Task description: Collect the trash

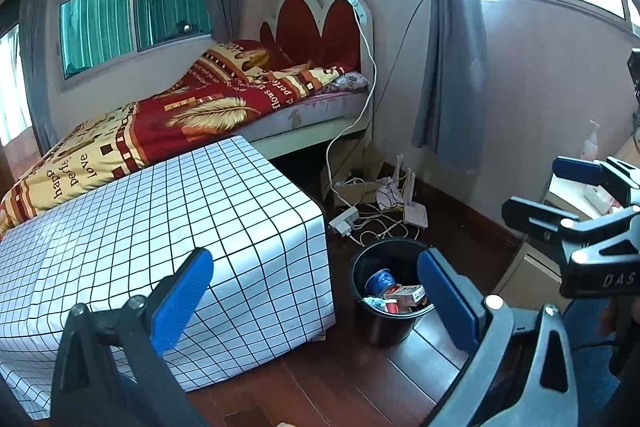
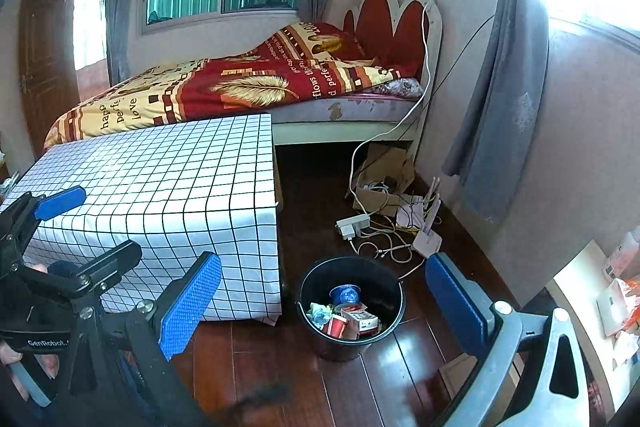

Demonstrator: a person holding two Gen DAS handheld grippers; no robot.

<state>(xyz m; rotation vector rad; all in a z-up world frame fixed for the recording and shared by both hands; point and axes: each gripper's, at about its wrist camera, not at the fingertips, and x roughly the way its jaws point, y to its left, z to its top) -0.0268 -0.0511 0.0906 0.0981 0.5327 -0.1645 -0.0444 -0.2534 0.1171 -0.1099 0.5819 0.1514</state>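
Trash point(image 2: 346, 315) fills the bottom of a round black plastic bucket point(image 2: 390, 283) standing on the glossy dark wooden floor point(image 2: 256, 355): we make out a blue foil-topped cup point(image 2: 345, 294), a red cylinder, a red-and-white carton point(image 2: 362, 317) and crumpled pale paper. Seen from our right gripper point(image 2: 324, 311), the bucket sits ahead and below, framed between its two flat blue ribbed pads, which stand wide apart and hold nothing. Our left gripper point(image 1: 316, 301) is likewise spread and bare; from it the bucket point(image 1: 362, 267) lies ahead toward the right finger, whose pad overlaps the rim in that view. To the left of both grippers rises a boxy table draped in white cloth with a thin black grid point(image 2: 168, 187), smooth and squarely folded at its corner. Beyond the bucket, white cables point(image 2: 384, 243), a power strip and a router tangle on the floor beside a cardboard box point(image 2: 384, 171). Farther ahead stands a bed point(image 2: 352, 111) under a red-and-yellow feather-print quilt.
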